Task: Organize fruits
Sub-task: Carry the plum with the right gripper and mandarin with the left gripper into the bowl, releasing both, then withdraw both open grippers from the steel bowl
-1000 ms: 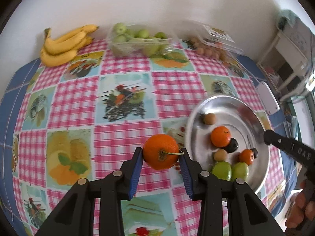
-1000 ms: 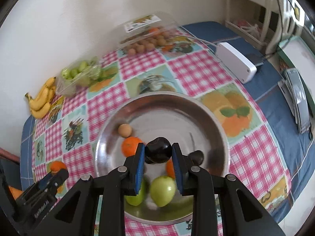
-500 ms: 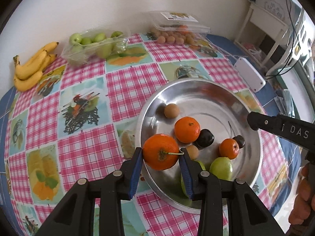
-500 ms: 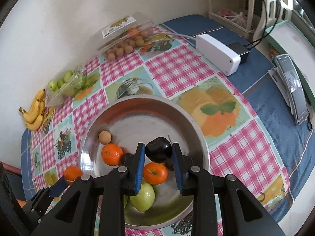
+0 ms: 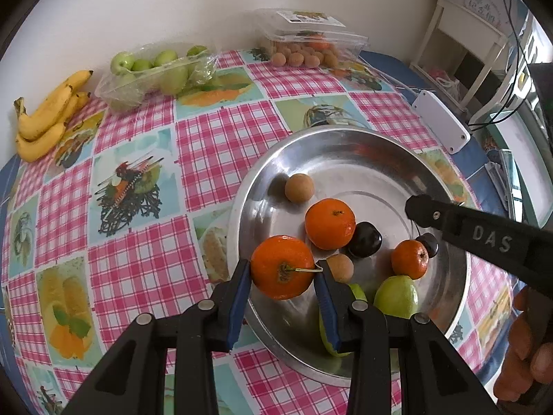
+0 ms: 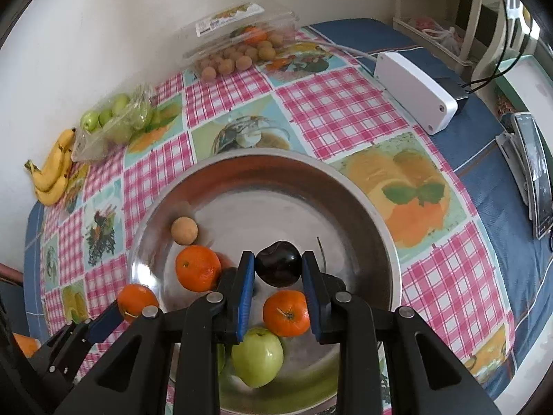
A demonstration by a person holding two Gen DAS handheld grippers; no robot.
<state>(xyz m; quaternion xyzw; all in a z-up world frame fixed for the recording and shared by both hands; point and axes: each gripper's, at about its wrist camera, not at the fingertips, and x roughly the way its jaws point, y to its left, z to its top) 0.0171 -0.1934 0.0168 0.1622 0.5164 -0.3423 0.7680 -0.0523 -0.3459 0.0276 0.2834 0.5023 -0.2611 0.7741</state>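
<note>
My left gripper [image 5: 282, 271] is shut on an orange tangerine [image 5: 282, 267] with a short stem, held over the left rim of the round metal plate [image 5: 345, 145]. In the right wrist view my right gripper [image 6: 278, 271] is shut on a dark cherry [image 6: 278, 263] above the plate's [image 6: 262, 162] middle. On the plate lie two tangerines [image 5: 330, 223] [image 5: 409, 259], a dark cherry [image 5: 364, 239], two tan longans [image 5: 299, 187] [image 5: 339, 268] and two green apples [image 5: 396, 296]. The right gripper's black finger [image 5: 473, 233] reaches in from the right in the left wrist view.
A bunch of bananas [image 5: 45, 114], a bag of green apples [image 5: 155, 72] and a clear box of longans [image 5: 307, 46] line the far edge of the checked tablecloth. A white box [image 6: 413, 91] and a phone [image 6: 534, 173] lie to the right. A hand [image 5: 525, 356] shows at lower right.
The left gripper carried its tangerine rightward from the cloth to over the plate's rim. The right gripper sank a little toward the plate with the cherry still in it.
</note>
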